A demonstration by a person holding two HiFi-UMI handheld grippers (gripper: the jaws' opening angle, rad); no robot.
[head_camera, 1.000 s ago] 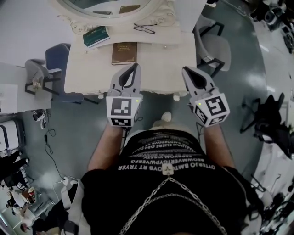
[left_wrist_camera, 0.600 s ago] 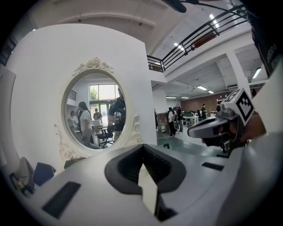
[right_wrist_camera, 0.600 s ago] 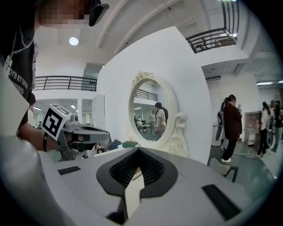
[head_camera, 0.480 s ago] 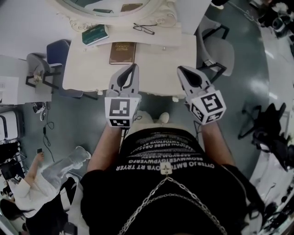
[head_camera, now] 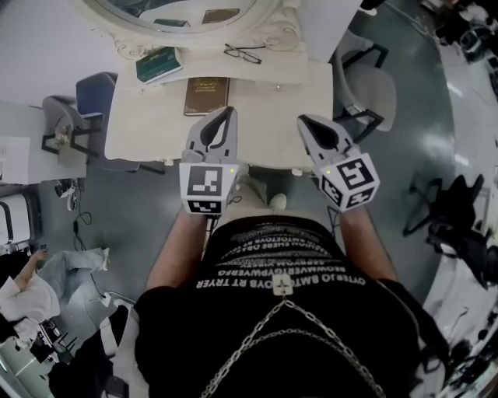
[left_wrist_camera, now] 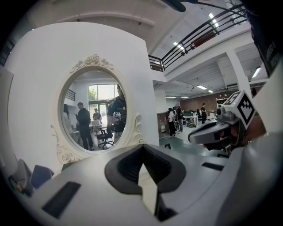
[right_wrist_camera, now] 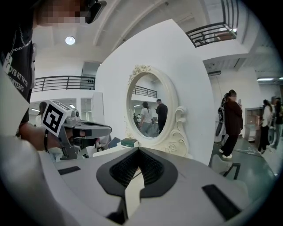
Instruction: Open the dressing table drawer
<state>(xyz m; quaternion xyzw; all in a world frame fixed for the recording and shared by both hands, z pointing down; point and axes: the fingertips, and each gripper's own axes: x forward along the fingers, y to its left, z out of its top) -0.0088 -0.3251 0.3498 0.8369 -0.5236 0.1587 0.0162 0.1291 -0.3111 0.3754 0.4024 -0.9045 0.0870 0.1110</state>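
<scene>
The cream dressing table (head_camera: pixel 264 116) stands in front of me, with its oval mirror (head_camera: pixel 194 12) at the back. Its drawer front lies under the tabletop's near edge and is hidden in the head view. My left gripper (head_camera: pixel 229 113) hovers over the front middle of the tabletop, just right of a brown book (head_camera: pixel 206 95), jaws together and empty. My right gripper (head_camera: pixel 303 123) hangs over the front right part, shut with nothing in it. In the left gripper view the left gripper (left_wrist_camera: pixel 142 149) faces the mirror (left_wrist_camera: pixel 95 112). In the right gripper view the right gripper (right_wrist_camera: pixel 138 152) faces the mirror (right_wrist_camera: pixel 152 110).
A green book (head_camera: pixel 159 64) and a pair of glasses (head_camera: pixel 243 53) lie near the mirror. A blue chair (head_camera: pixel 89 97) and a grey chair (head_camera: pixel 66 124) stand left of the table, a white chair (head_camera: pixel 362 85) right. A person (head_camera: pixel 47 280) is at the lower left.
Both grippers have crept a little further over the table's front edge, the right one also shifting left. A person has walked through the lower left of the head view.
</scene>
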